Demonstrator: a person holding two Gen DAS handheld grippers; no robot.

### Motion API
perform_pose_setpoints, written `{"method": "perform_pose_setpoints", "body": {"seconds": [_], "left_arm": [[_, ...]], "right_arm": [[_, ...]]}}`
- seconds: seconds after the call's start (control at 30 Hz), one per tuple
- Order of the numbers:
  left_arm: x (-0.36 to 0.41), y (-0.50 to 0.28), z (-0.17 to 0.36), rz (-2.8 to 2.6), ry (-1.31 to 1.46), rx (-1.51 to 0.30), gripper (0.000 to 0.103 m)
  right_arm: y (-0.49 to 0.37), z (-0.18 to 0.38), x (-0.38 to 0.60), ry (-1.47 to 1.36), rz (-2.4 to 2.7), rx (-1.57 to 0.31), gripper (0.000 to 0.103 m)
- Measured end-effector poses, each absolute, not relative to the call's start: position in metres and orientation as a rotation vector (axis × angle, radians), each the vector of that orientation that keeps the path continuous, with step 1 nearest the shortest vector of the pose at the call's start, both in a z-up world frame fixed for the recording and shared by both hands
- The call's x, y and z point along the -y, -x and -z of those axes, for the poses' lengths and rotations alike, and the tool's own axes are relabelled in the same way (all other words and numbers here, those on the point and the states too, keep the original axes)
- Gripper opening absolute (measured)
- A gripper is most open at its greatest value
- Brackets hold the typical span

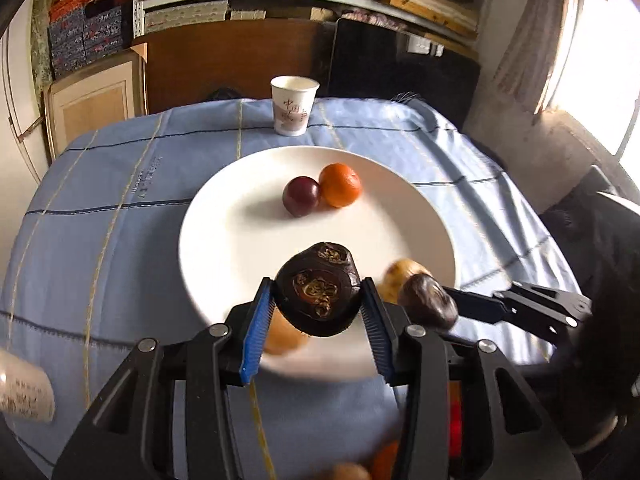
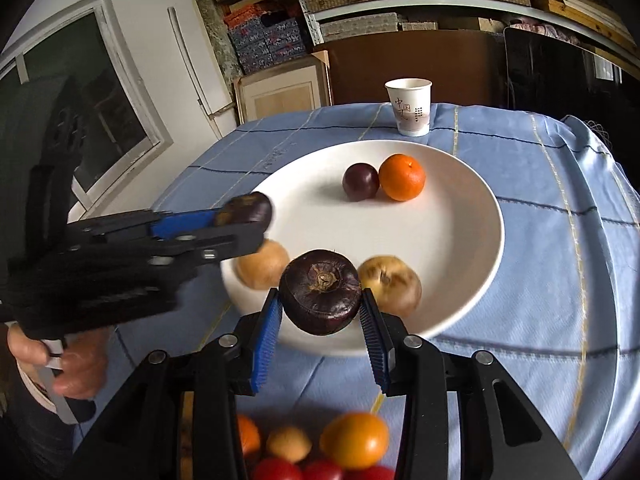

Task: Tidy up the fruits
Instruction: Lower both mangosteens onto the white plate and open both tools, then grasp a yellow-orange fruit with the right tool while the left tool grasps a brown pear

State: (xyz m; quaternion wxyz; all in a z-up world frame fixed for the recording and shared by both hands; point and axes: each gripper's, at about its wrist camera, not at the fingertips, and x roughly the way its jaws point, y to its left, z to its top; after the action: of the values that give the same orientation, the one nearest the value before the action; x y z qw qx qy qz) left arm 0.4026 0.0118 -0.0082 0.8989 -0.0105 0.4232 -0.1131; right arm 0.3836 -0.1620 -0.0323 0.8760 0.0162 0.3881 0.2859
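My left gripper [image 1: 316, 286] is shut on a dark brown, flattened round fruit [image 1: 320, 300], held just above the near rim of the white plate [image 1: 224, 240]. My right gripper [image 2: 320, 294] is shut on a second dark brown fruit [image 2: 320, 288] over the plate's [image 2: 472, 248] near edge. Each gripper shows from the side in the other view, fruit in its tips: left gripper [image 2: 244, 220], right gripper [image 1: 432, 300]. On the plate lie a purple fruit [image 2: 360, 182] touching an orange [image 2: 402, 177], plus two tan fruits [image 2: 262, 266] [image 2: 394, 286].
A paper cup [image 2: 410, 106] stands behind the plate on the blue checked cloth [image 2: 560, 280]. Several loose orange, tan and red fruits [image 2: 354, 438] lie below my right gripper. Another paper cup [image 1: 24, 394] shows at the left edge. A hand [image 2: 76, 364] holds the left gripper. Shelves stand behind the table.
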Motion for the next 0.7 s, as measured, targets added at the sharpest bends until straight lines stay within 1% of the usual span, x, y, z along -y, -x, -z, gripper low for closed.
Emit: {"method": "perform_pose_setpoints", "body": {"seconds": [0.03, 0.1, 0.13, 0.17, 0.23, 0.3, 0.33, 0.53, 0.7], "left_arm": [[-0.01, -0.408, 0.011, 0.217, 0.017, -0.882, 0.048], [-0.011, -0.408, 0.008, 0.199, 0.021, -0.868, 0.082], [-0.012, -0.4, 0.003, 0.193, 0.028, -0.835, 0.086], [-0.012, -0.394, -0.002, 0.192, 0.025, -0.809, 0.088], [-0.012, -0.374, -0.011, 0.186, 0.0, -0.767, 0.09], [-0.014, -0.351, -0.016, 0.166, -0.021, -0.737, 0.097], [-0.015, -0.338, -0.016, 0.152, -0.029, -0.718, 0.098], [-0.027, -0.284, 0.008, 0.09, -0.026, -0.699, 0.098], [-0.043, -0.268, 0.022, 0.055, 0.018, -0.73, 0.098]], "right_arm": [[-0.386, 0.032, 0.161, -0.03, -0.602, -0.806, 0.042], [-0.384, 0.03, 0.165, -0.045, -0.613, -0.798, 0.044], [-0.382, 0.028, 0.169, -0.057, -0.622, -0.798, 0.044], [-0.379, 0.024, 0.176, -0.075, -0.63, -0.793, 0.044], [-0.374, 0.016, 0.188, -0.106, -0.625, -0.771, 0.044], [-0.367, 0.013, 0.199, -0.12, -0.616, -0.766, 0.044], [-0.362, 0.014, 0.205, -0.121, -0.605, -0.767, 0.044], [-0.346, 0.048, 0.224, -0.16, -0.576, -0.856, 0.044], [-0.344, 0.068, 0.224, -0.193, -0.59, -0.917, 0.044]]}}
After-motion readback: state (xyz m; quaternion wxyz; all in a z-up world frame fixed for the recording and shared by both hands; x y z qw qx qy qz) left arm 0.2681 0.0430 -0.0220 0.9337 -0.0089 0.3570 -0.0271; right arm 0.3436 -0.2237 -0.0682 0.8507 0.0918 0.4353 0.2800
